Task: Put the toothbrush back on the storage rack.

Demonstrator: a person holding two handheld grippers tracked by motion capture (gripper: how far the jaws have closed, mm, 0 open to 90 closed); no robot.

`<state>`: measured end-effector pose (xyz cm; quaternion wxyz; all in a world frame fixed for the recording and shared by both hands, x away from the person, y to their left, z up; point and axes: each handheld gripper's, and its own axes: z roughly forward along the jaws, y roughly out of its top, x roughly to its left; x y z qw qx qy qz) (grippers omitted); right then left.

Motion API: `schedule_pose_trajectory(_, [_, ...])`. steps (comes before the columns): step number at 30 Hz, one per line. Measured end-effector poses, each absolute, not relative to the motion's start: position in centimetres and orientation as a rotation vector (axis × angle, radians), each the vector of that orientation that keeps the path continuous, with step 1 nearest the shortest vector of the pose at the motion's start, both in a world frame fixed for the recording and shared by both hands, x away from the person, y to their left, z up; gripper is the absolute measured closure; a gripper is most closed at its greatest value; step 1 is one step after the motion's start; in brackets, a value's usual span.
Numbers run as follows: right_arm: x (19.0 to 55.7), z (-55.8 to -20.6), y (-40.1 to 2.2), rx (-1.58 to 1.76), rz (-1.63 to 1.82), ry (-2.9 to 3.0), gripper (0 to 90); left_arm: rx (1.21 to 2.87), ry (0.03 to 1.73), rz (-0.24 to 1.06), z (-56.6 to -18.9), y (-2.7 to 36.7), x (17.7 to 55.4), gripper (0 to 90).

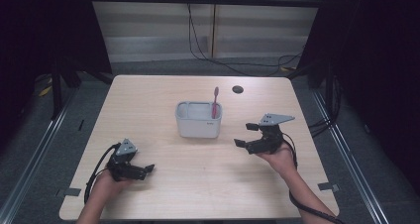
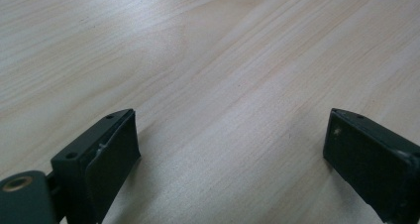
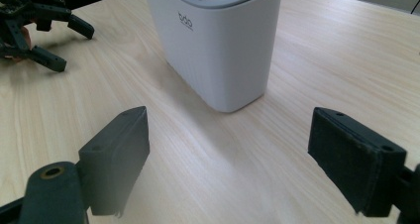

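Observation:
A white, grey-rimmed holder (image 1: 197,122) stands at the middle of the wooden table (image 1: 148,100). A pink toothbrush (image 1: 215,101) stands upright in its right end. My right gripper (image 1: 244,135) hovers open just right of the holder, with nothing between its jaws. In the right gripper view, the holder (image 3: 218,40) sits close ahead of the open right gripper (image 3: 228,115). Held near the table's front left, my left gripper (image 1: 148,168) points right. The left gripper view shows the left gripper (image 2: 230,117) open over bare wood.
A small dark round hole (image 1: 237,89) marks the table behind the holder. Black cables (image 1: 198,45) trail on the floor beyond the far edge. The left gripper (image 3: 39,30) appears farther off at the top left of the right gripper view.

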<state>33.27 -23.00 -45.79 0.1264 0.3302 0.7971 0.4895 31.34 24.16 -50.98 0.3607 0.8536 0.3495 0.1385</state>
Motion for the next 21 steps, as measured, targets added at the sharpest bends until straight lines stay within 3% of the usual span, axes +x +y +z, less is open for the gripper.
schedule_pose_trajectory(21, [32.3,-47.0,-25.5,0.985,1.353,2.333,16.0,2.197,0.902,0.357,-51.0,24.1,31.3,6.6])
